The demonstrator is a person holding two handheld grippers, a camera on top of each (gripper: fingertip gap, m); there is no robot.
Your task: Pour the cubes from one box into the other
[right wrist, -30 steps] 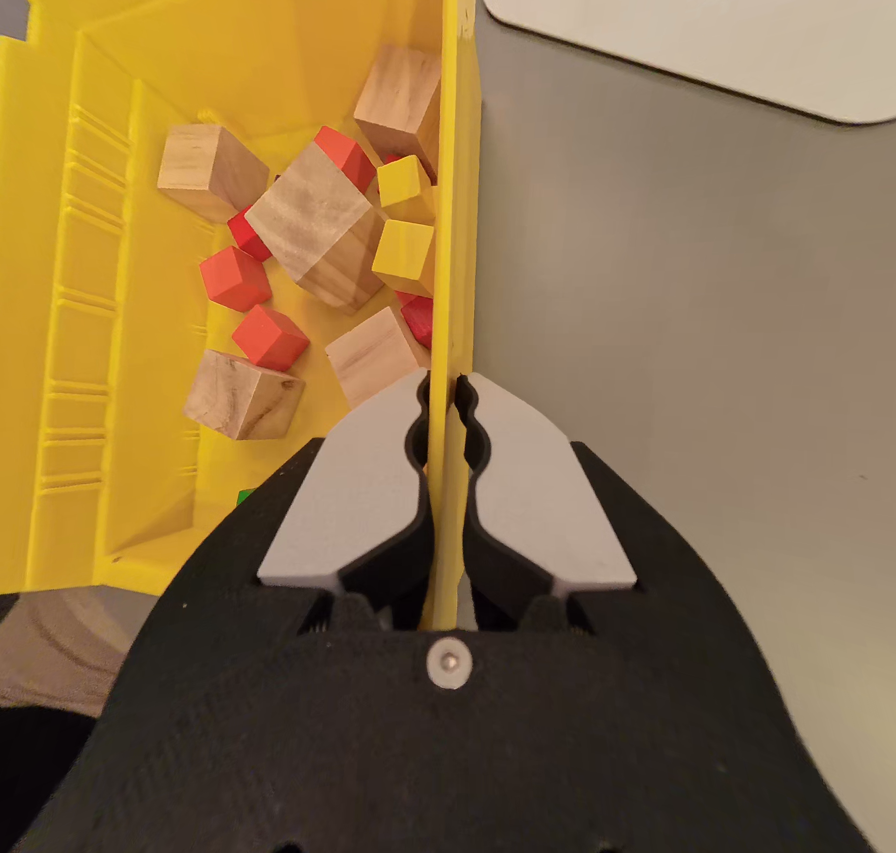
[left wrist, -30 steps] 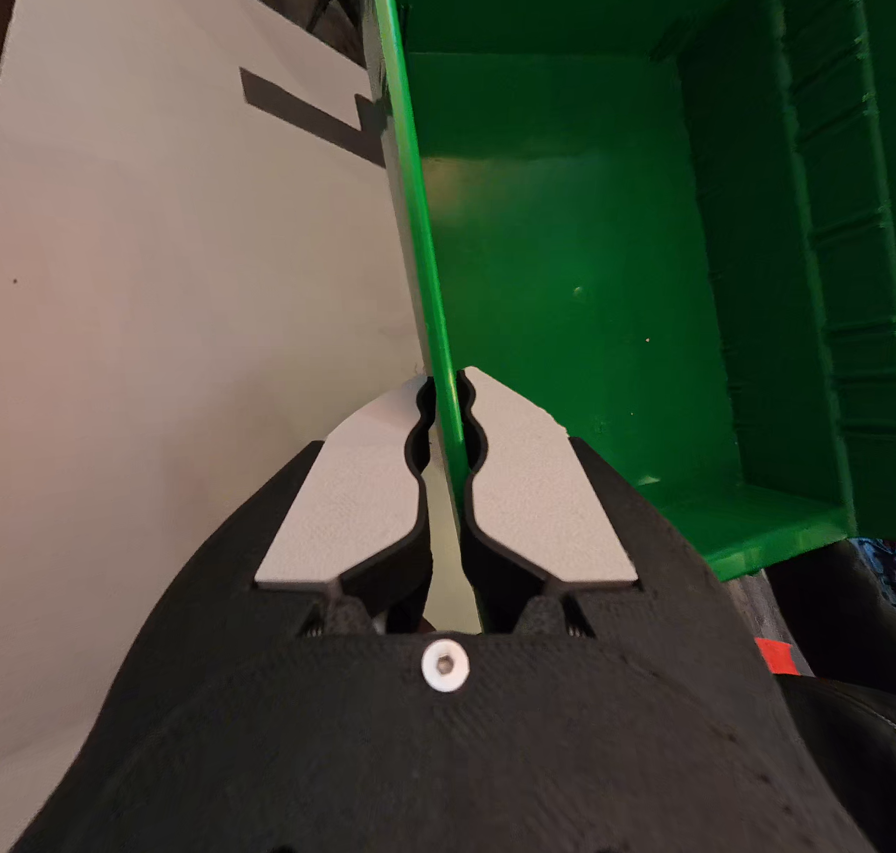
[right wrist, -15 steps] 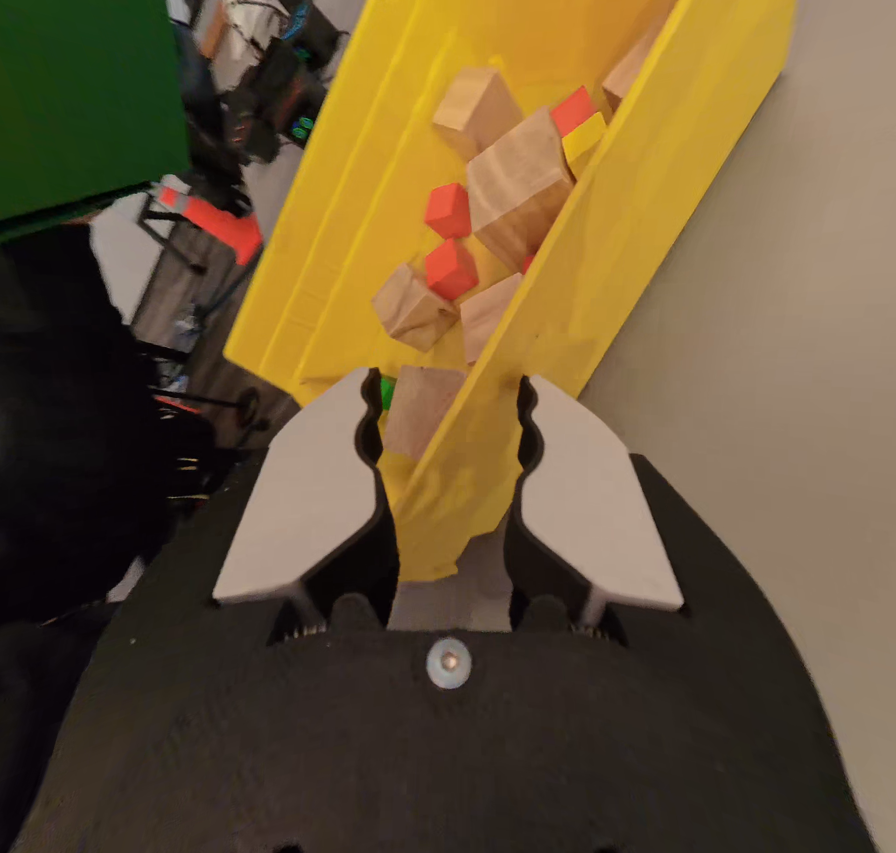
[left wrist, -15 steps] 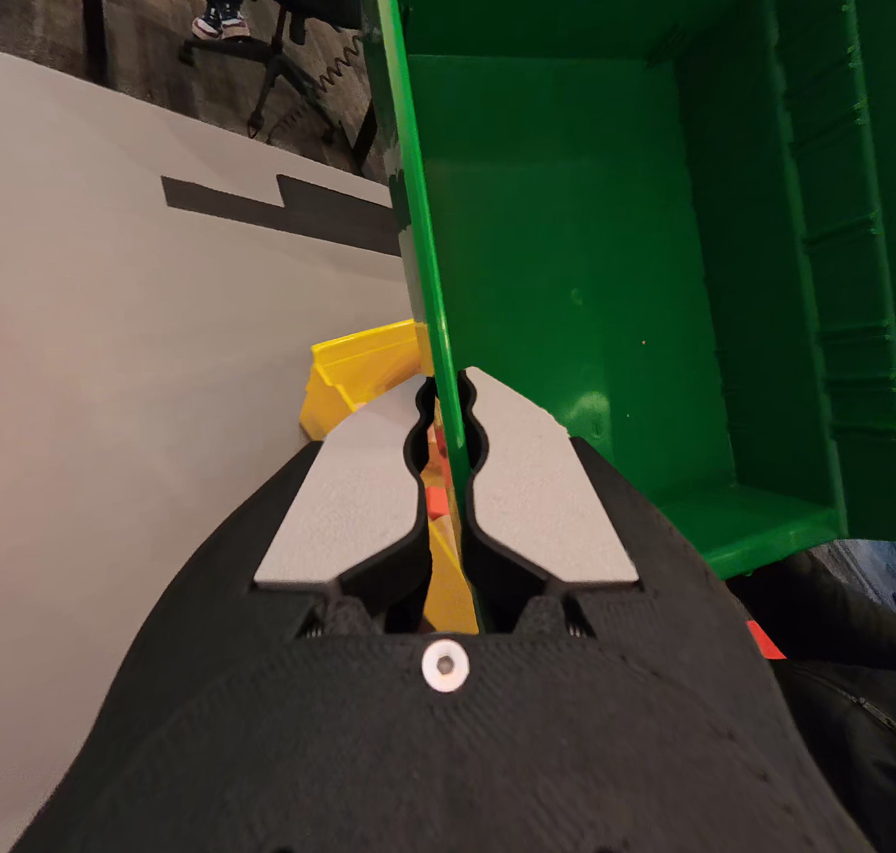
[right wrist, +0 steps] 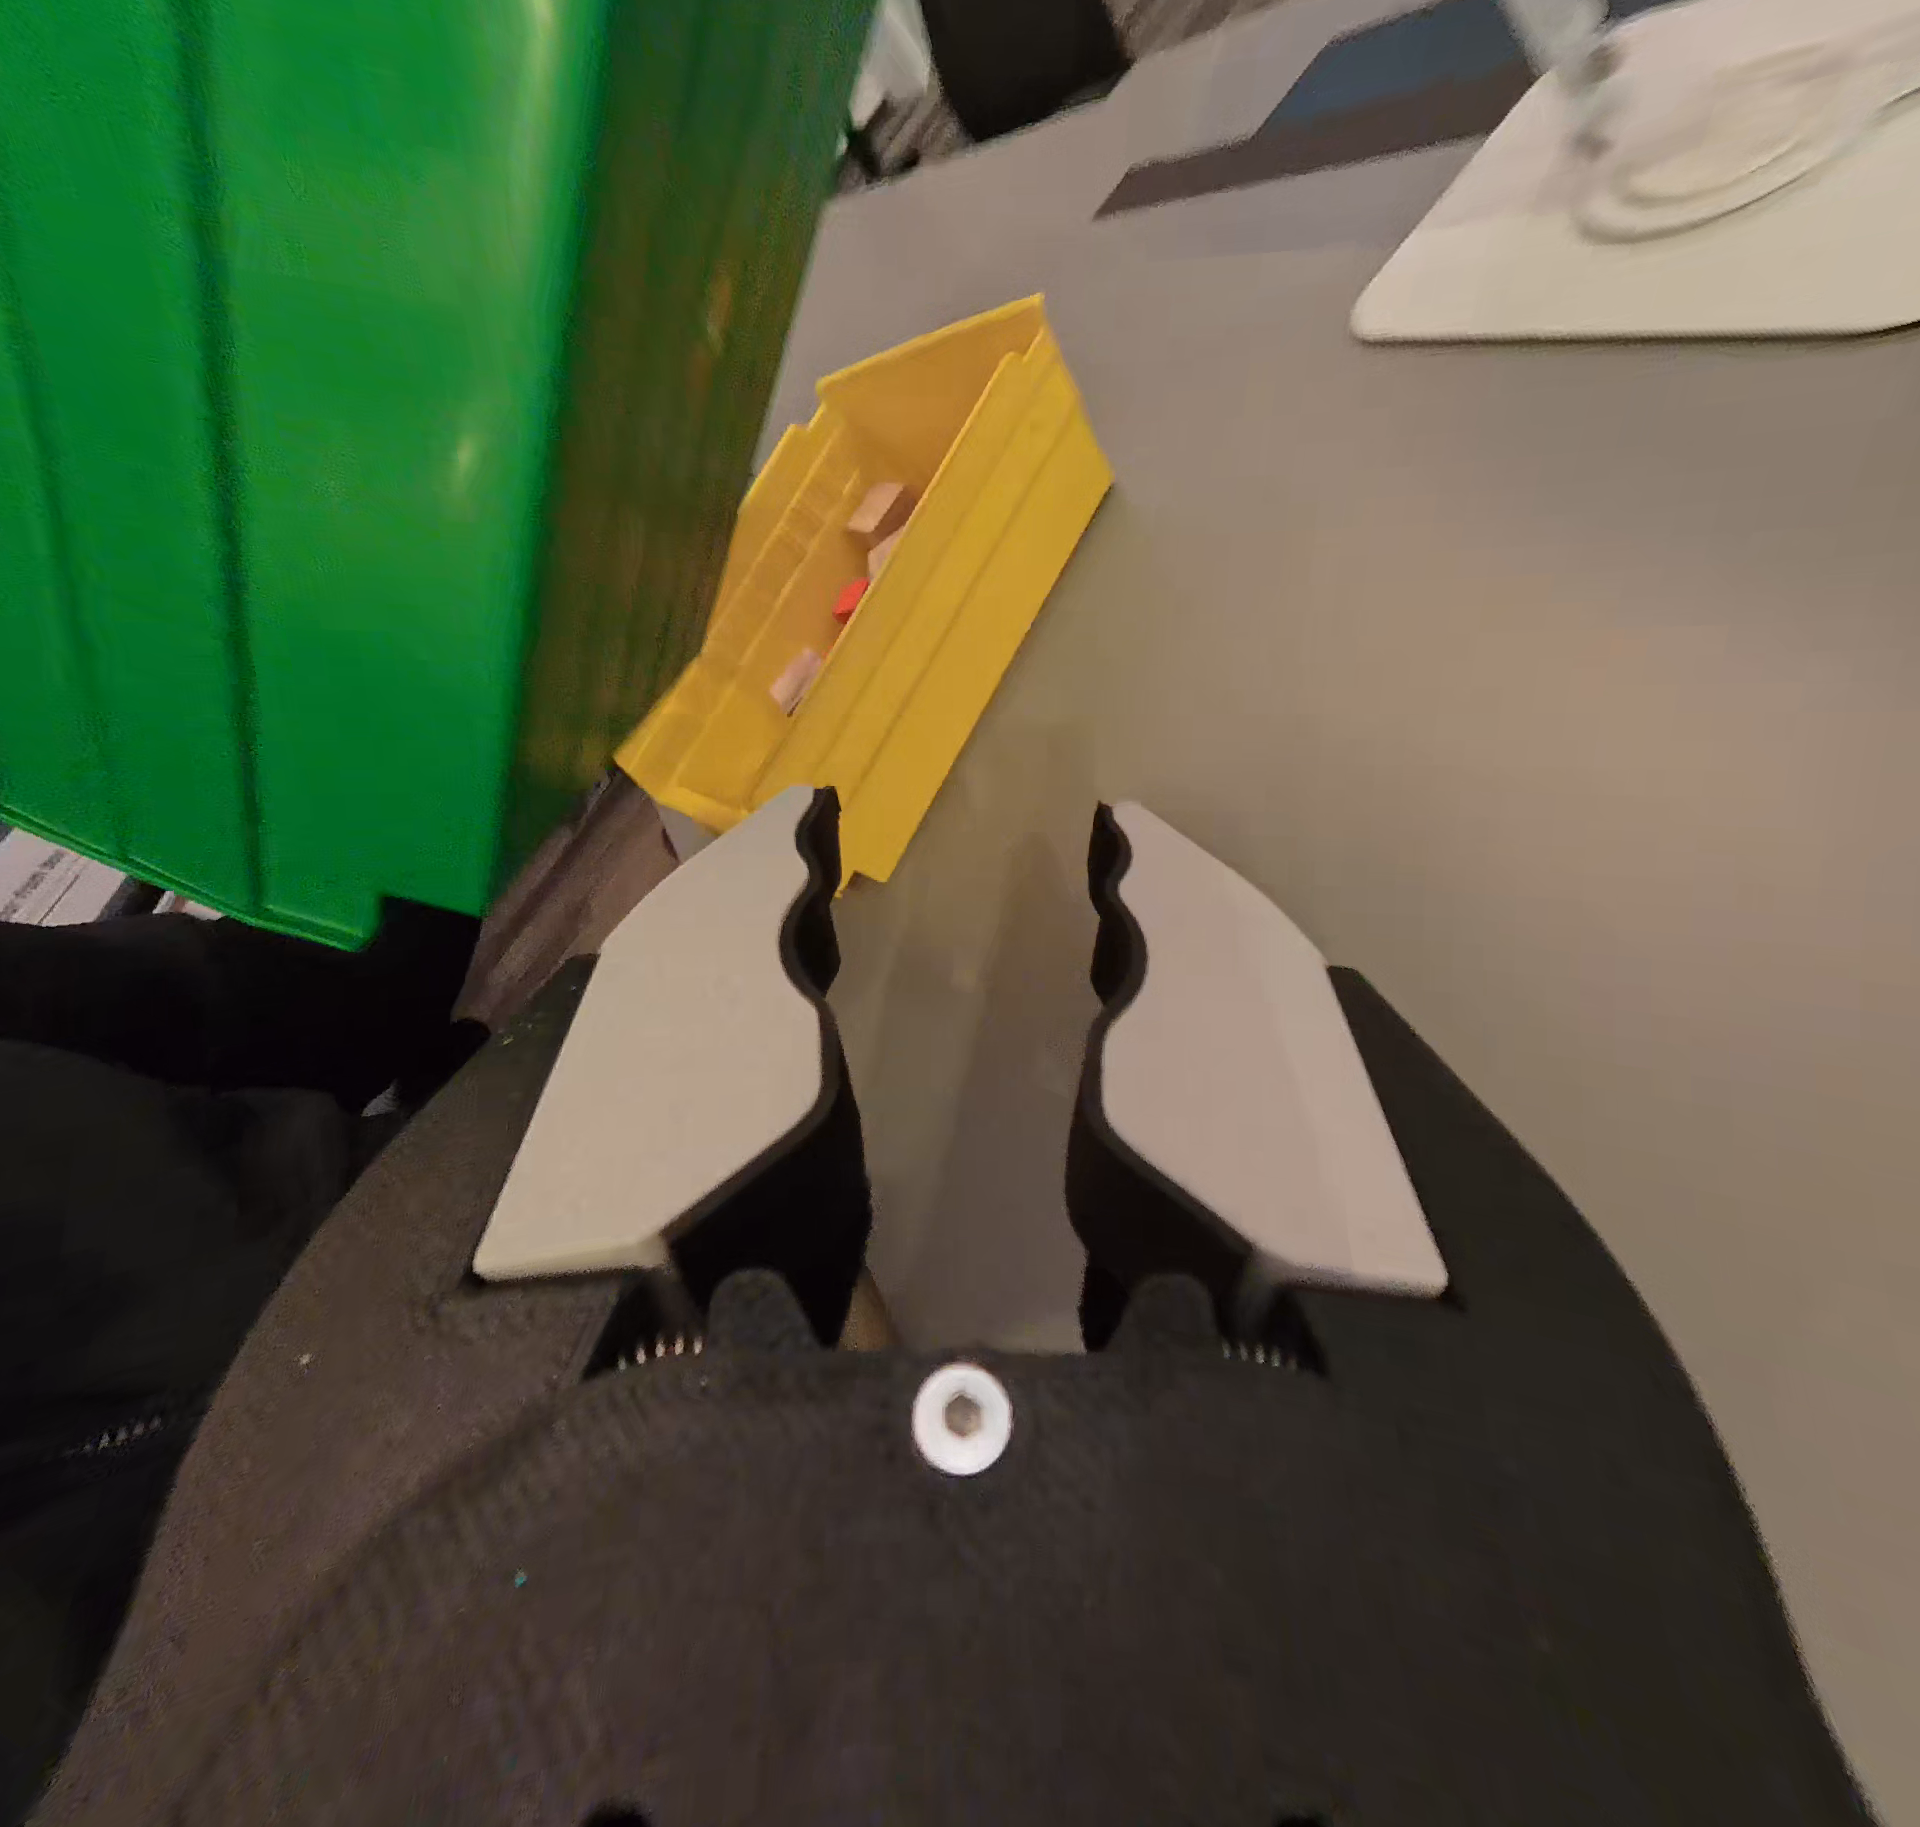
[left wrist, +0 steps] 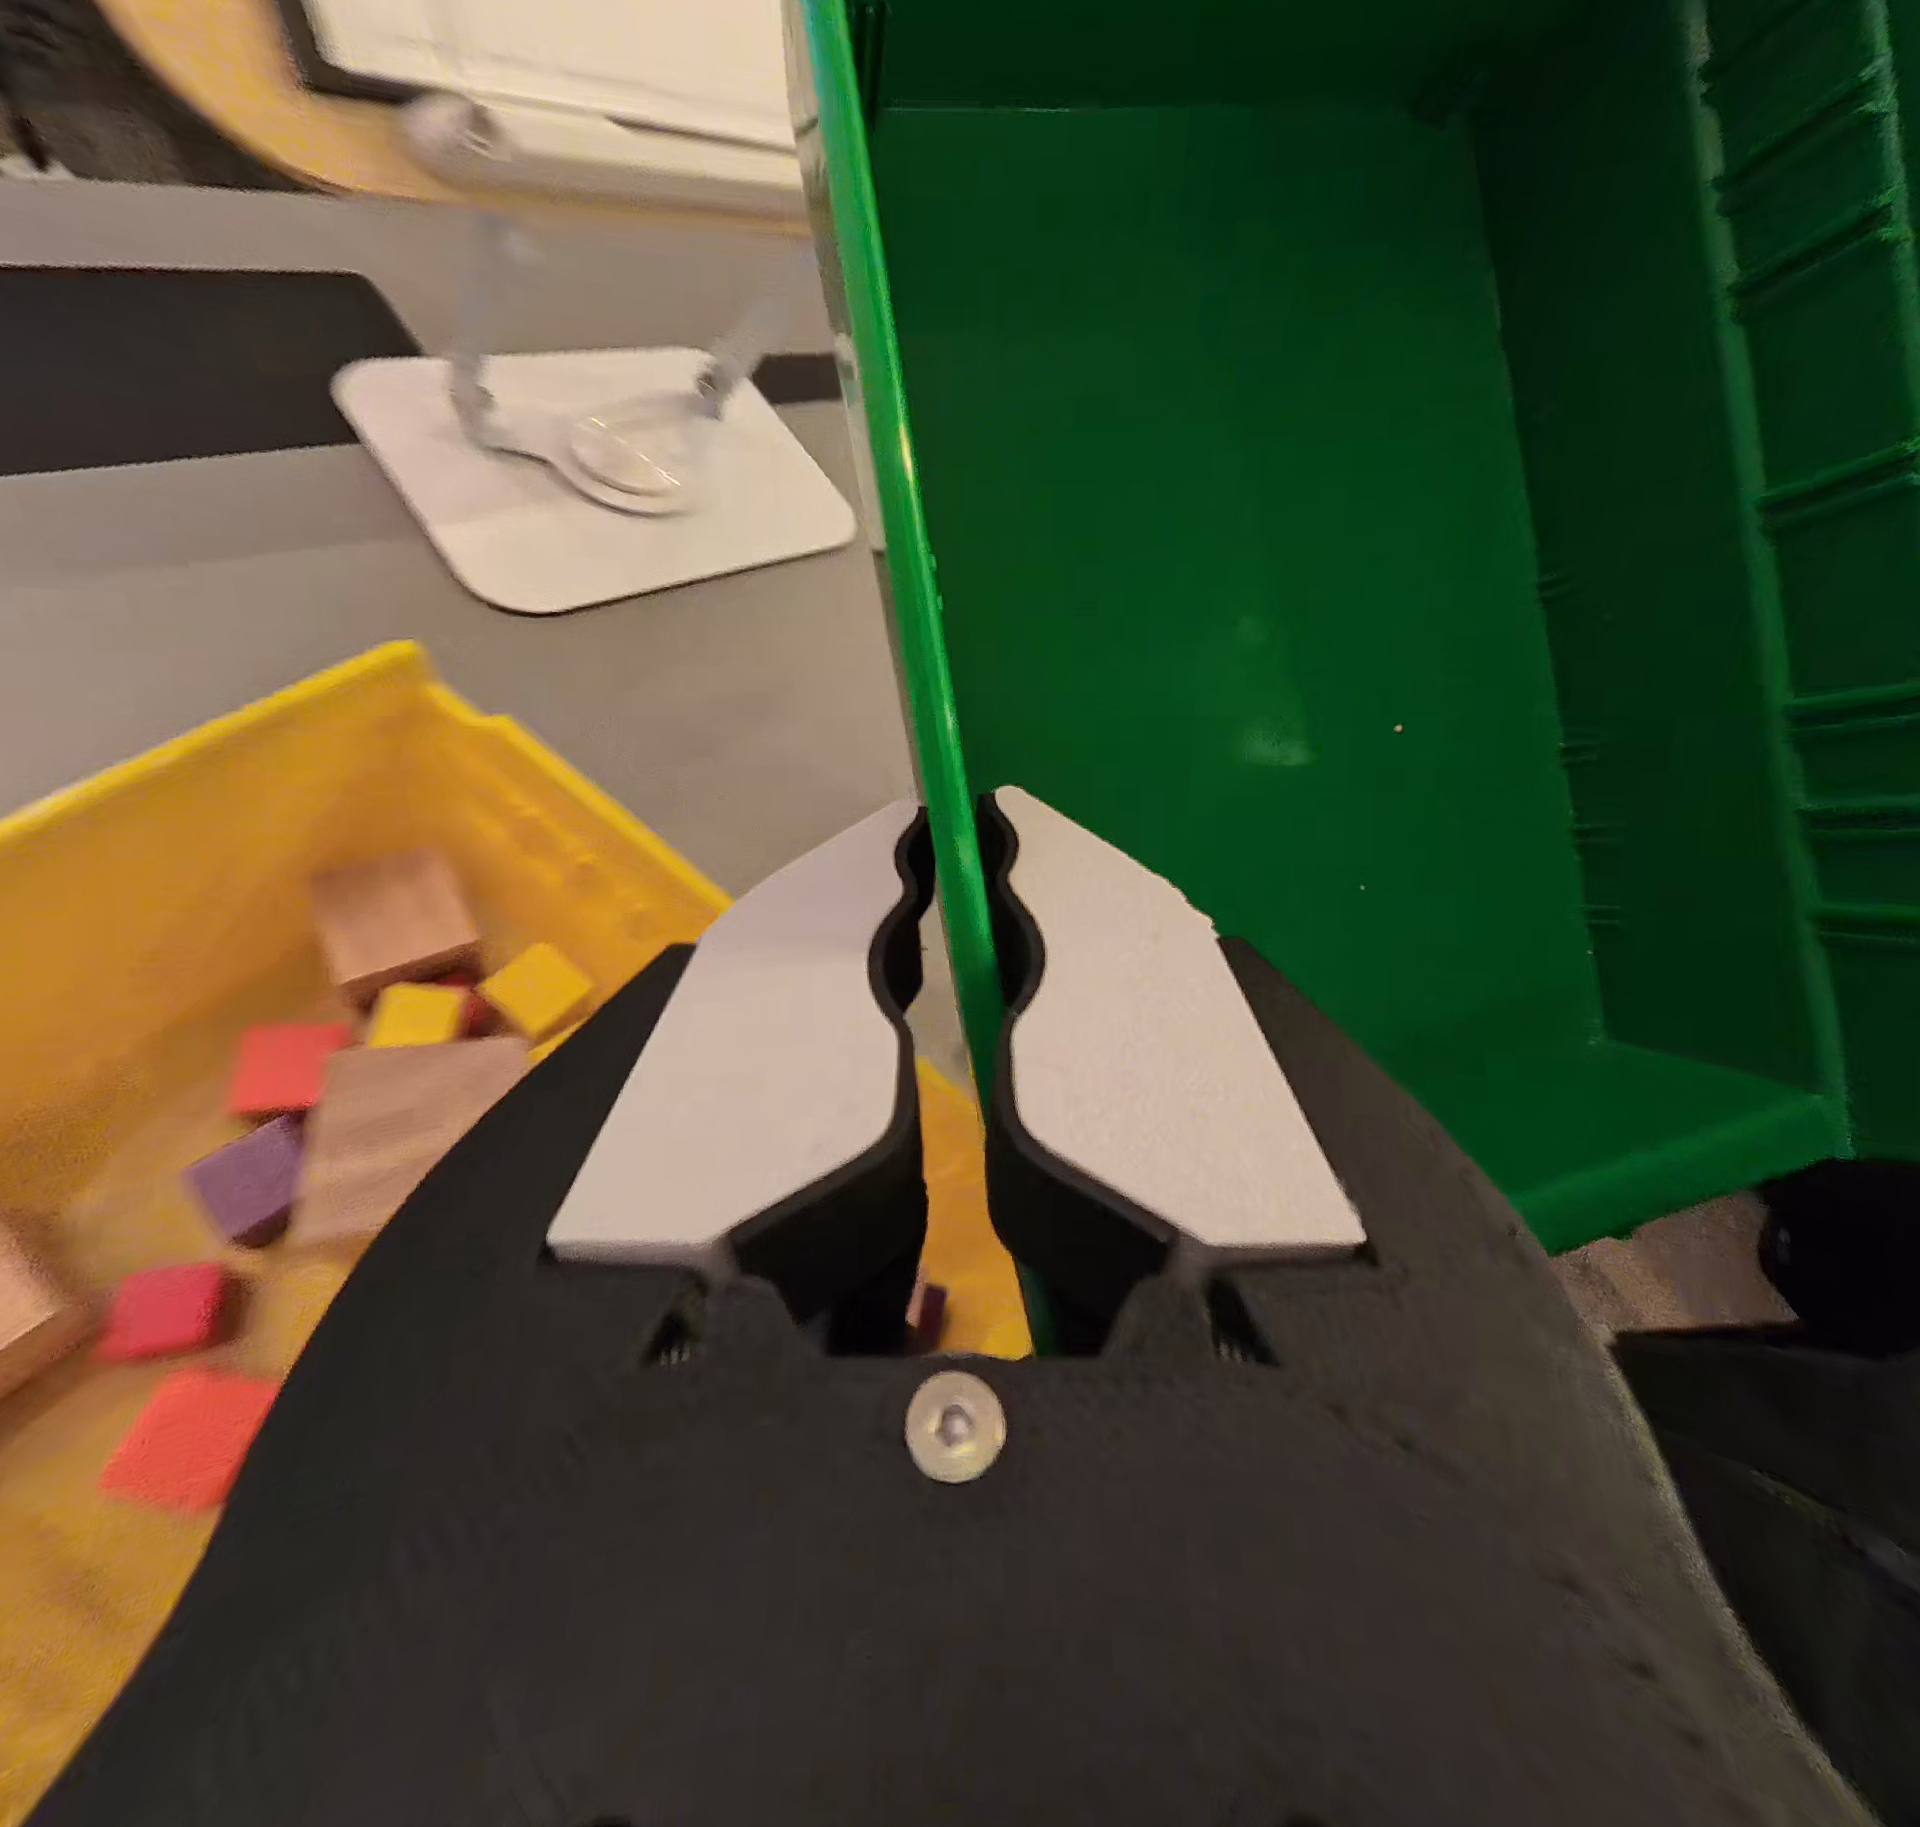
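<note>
My left gripper [left wrist: 958, 811] is shut on the side wall of the green box [left wrist: 1247, 530], which is held up in the air and shows an empty inside. The yellow box [left wrist: 135, 842] sits on the grey table below and left of it, holding several wooden, red, yellow and purple cubes [left wrist: 405, 1102]. In the right wrist view my right gripper [right wrist: 961, 811] is open and empty, pulled back from the yellow box [right wrist: 935, 634], which lies on the table ahead. The green box [right wrist: 312, 375] hangs at the left of that view.
A white stand base [left wrist: 592, 489] with a metal arm stands on the table beyond the yellow box; it also shows in the right wrist view [right wrist: 1662, 208]. A dark strip [left wrist: 177, 364] marks the table. A dark garment [right wrist: 156, 1102] lies at the lower left.
My right gripper opened, let go of the yellow box's wall and drew back. The yellow box now rests on the table. My left gripper swung with the green box over it.
</note>
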